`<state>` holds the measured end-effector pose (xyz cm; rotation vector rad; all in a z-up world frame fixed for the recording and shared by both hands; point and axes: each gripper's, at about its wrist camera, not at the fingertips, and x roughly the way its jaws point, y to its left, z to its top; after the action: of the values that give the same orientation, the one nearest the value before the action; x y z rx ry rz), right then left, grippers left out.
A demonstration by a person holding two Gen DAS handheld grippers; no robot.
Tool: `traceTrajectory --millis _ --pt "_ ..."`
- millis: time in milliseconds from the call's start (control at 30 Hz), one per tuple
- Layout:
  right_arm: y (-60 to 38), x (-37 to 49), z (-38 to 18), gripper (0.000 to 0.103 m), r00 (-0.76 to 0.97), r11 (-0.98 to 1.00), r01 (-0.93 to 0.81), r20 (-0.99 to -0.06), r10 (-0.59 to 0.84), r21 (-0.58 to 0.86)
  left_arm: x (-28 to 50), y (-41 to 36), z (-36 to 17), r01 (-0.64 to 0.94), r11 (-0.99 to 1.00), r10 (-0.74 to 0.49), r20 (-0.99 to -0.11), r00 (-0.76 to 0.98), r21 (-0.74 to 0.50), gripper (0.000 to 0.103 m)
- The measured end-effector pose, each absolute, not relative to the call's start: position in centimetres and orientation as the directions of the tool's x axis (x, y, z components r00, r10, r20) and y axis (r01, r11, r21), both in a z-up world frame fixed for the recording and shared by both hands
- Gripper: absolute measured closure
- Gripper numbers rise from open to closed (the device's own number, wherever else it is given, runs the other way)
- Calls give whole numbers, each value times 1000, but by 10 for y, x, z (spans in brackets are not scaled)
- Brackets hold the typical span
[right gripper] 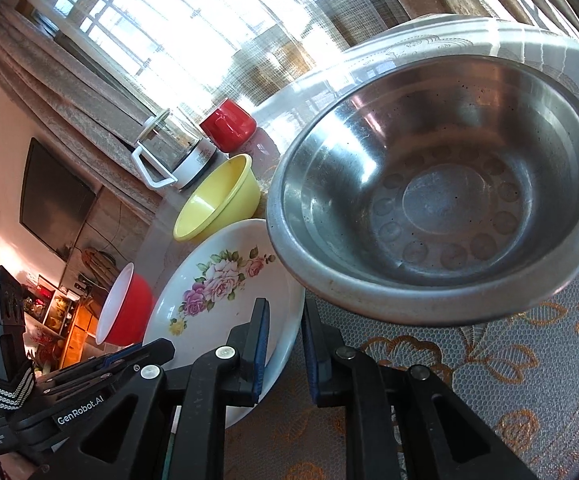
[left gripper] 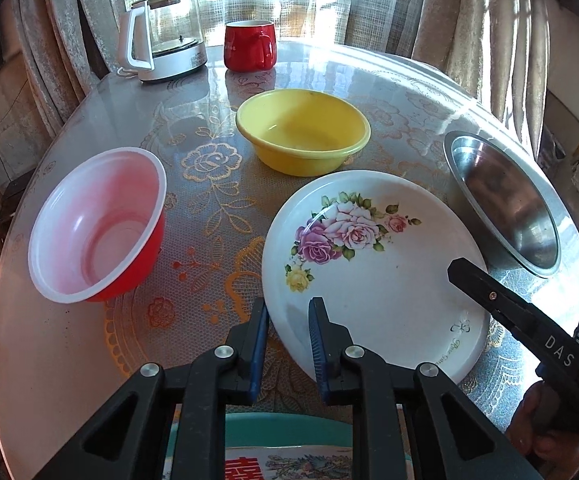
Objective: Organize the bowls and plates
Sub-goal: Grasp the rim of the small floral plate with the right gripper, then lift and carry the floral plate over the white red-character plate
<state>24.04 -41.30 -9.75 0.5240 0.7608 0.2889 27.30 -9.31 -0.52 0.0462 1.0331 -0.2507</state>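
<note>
Left gripper (left gripper: 288, 322): jaws set on either side of the near-left rim of the floral plate (left gripper: 373, 268); firm contact not clear.
Right gripper (right gripper: 283, 322): jaws straddle the plate's right rim, a gap showing.
Floral plate: flat on the round table (left gripper: 89, 360), centre-front.
Red bowl (left gripper: 97, 224): left of plate.
Yellow bowl (left gripper: 302, 131): behind plate.
Steel bowl (right gripper: 437, 168): right of plate.
Far edge: glass kettle (left gripper: 163, 34), red mug (left gripper: 249, 45).

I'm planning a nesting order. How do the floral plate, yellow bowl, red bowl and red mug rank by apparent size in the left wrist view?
1. floral plate
2. red bowl and yellow bowl: alike, distance differs
3. red mug
</note>
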Motion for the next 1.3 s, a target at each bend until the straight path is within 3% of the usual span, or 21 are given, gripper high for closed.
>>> traceTrajectory --millis 767,967,1300 --pt "-432 196 -91 84 739 791 -124 -476 476 599 217 -92 24 272 941 -324 -773 546 -202 83" --pt "-441 184 -91 84 745 758 -150 -432 509 635 202 -87 30 275 918 -393 -734 554 -284 83" --pt "-451 153 -91 84 755 730 -137 -406 514 670 167 -90 33 311 900 -432 -703 565 -304 83"
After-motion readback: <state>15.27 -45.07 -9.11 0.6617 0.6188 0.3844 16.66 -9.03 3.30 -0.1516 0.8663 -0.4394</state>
